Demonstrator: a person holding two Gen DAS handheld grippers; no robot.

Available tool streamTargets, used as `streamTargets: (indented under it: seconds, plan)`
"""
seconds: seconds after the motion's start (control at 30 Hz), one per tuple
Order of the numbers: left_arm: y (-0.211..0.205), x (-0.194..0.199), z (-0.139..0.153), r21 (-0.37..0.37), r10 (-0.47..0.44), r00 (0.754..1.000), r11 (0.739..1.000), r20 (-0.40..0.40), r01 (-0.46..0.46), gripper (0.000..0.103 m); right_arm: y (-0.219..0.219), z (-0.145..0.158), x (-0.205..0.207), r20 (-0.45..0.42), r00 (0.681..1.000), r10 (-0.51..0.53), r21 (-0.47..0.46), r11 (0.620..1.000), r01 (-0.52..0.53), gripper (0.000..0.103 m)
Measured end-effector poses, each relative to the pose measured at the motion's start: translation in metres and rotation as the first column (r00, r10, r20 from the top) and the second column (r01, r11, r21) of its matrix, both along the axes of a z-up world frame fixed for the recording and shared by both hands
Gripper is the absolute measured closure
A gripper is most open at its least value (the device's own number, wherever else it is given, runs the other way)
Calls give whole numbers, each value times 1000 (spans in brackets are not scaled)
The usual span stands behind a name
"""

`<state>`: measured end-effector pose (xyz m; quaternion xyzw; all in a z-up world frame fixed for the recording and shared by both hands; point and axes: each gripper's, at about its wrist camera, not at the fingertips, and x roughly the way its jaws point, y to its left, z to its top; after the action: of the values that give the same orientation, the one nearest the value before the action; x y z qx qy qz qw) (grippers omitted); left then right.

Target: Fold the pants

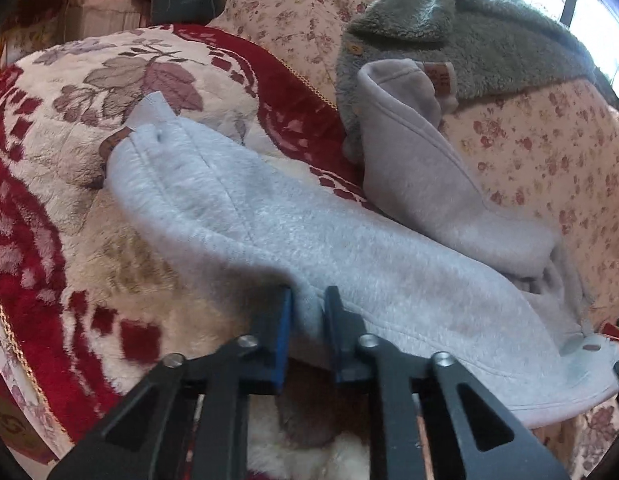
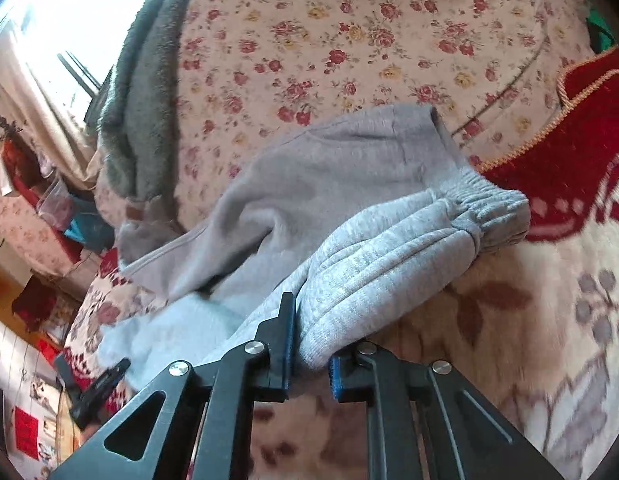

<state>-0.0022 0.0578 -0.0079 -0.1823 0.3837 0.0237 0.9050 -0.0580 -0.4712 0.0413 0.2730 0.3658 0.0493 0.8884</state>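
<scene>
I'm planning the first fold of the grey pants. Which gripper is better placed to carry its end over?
Probably the right gripper. It is shut on the grey pants near the elastic waistband, a thick bunched end. The left gripper, also shut on fabric, pinches a long edge mid-leg, better suited to anchoring.

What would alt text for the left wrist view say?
The left gripper pinches an edge of grey fleece pants spread across a red-and-cream floral blanket. A dark green fleece garment lies behind.
</scene>
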Motion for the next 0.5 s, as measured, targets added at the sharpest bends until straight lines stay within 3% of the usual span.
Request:
streamTargets:
  seconds: [0.3,0.33,0.5]
  plan:
    - [13,-45,20,27,-70,997,997,42,69,93,21,7,-91,-5,998,56,-10,998,-56,90]
    - [15,-50,22,29,-76,996,997,48,75,102,21,7,-101,-6,998,56,-2,998,-56,90]
    - [15,-69,23,76,-109,993,992,50,105,103,20,5,-138,-20,998,62,-43,997,-63,93]
